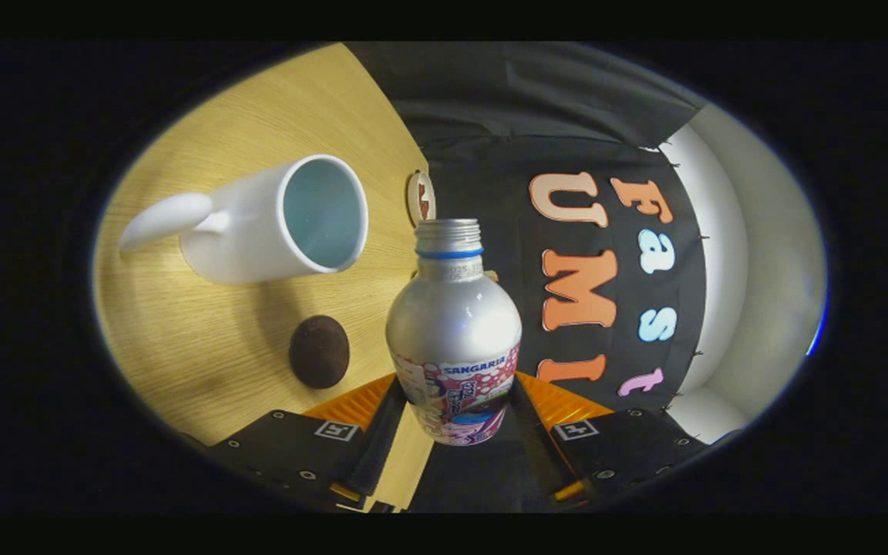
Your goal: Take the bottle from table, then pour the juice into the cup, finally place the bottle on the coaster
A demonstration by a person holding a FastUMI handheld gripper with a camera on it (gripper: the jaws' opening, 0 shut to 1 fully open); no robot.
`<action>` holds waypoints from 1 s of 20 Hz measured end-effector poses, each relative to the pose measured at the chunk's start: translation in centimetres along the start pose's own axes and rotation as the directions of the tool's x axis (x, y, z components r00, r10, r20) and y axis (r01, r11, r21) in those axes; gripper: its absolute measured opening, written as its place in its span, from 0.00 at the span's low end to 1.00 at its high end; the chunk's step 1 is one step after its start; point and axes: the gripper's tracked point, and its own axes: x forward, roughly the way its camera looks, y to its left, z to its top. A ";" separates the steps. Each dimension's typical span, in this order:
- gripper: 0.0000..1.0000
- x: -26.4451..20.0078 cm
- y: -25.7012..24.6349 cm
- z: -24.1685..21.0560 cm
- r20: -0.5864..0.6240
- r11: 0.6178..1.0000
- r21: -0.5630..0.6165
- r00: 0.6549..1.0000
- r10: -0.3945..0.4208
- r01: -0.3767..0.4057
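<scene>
gripper (455,420) clamped on bottle (453,339) – both fingers press its sides, cap off | cup (278,220) beyond bottle, on table (205,370) | dark coaster (319,351) – beside bottle, nr cup

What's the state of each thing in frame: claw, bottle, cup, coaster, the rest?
claw: shut on the bottle, a finger on each side of its lower body.
bottle: uncapped, held off the table, tipped toward the cup.
white mug: standing on the wooden table, looks empty.
round coaster: bare, at the table's far edge.
dark round object: resting on the table near the mug.
</scene>
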 end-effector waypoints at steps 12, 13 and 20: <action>0.77 0.4 -2.0 0.7 0.036 0.985 -0.165 0.998 -0.043 0.048; 0.77 0.2 -2.3 1.0 0.045 0.982 -0.180 0.998 -0.054 0.061; 0.77 0.5 -3.6 1.2 0.062 0.958 -0.276 0.996 -0.069 0.084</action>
